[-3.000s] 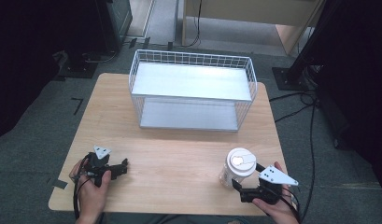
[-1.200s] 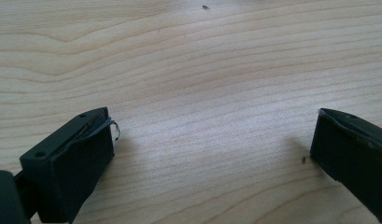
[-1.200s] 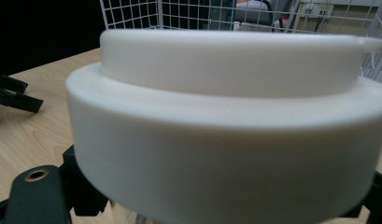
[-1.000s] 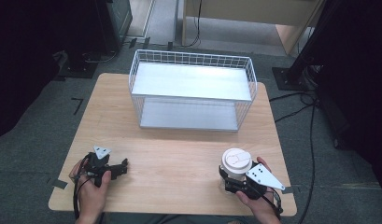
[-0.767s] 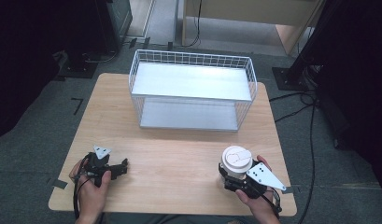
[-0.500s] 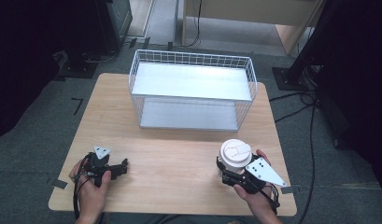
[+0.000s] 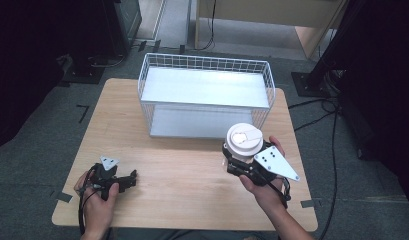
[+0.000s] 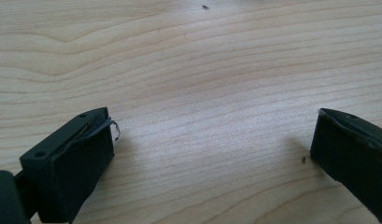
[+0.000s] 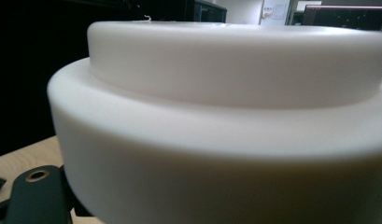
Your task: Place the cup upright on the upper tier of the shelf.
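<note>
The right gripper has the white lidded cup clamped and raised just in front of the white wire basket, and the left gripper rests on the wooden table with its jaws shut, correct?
Not quite. The left gripper rests on the light wooden table with its jaws open and nothing between them, as the left gripper view shows. The rest holds: the right gripper clamps the white lidded cup before the white wire basket.

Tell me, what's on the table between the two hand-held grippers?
Nothing: the high view shows bare wooden table between the left hand-held gripper and the right hand-held gripper holding the cup.

The wire basket point(image 7: 206, 95) blocks the table's point(image 7: 182, 175) far half; the near half lies open.
</note>
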A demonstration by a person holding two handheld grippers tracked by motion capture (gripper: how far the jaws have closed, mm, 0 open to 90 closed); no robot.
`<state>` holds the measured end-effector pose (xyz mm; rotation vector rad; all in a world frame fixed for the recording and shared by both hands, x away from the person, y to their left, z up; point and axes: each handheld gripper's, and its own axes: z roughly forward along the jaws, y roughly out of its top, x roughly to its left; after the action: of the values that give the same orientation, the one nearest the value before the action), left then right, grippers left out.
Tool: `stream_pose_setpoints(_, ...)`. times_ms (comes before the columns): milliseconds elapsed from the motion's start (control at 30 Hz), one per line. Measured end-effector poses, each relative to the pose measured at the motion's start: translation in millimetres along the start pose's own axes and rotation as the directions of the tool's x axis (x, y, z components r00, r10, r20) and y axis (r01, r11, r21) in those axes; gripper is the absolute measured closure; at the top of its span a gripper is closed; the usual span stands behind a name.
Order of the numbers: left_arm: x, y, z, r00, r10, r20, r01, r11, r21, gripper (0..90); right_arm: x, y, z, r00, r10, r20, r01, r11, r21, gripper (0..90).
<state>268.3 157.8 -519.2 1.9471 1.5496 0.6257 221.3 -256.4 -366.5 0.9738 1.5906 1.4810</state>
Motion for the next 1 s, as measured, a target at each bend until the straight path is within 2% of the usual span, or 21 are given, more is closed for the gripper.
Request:
stream_pose_setpoints(433,0.1,-0.1,0.1,1.0,0.0,0.0,0.0,1.0,-0.001,0.0,7.6,29.3,38.4,0.9997,-0.006,0.023,0.007,1.0,-0.029,15.5)
stream_pose_setpoints(567,0.1,-0.1,0.0,1.0,0.0,0.0,0.0,1.0,0.0,0.0,9.5,35.5,51.3,0.9991,-0.024,0.034,0.025,0.999,-0.031,15.4)
stream_pose_setpoints(633,0.1,-0.1,0.1,1.0,0.0,0.0,0.0,1.0,-0.001,0.0,9.7,40.6,60.5,0.9991,-0.015,0.041,0.016,0.999,-0.034,15.5)
stream_pose_setpoints(1000,0.1,-0.1,0.0,1.0,0.0,0.001,0.0,1.0,-0.001,0.0,3.9,63.2,87.9,0.9963,0.018,0.084,-0.014,0.998,-0.055,15.4)
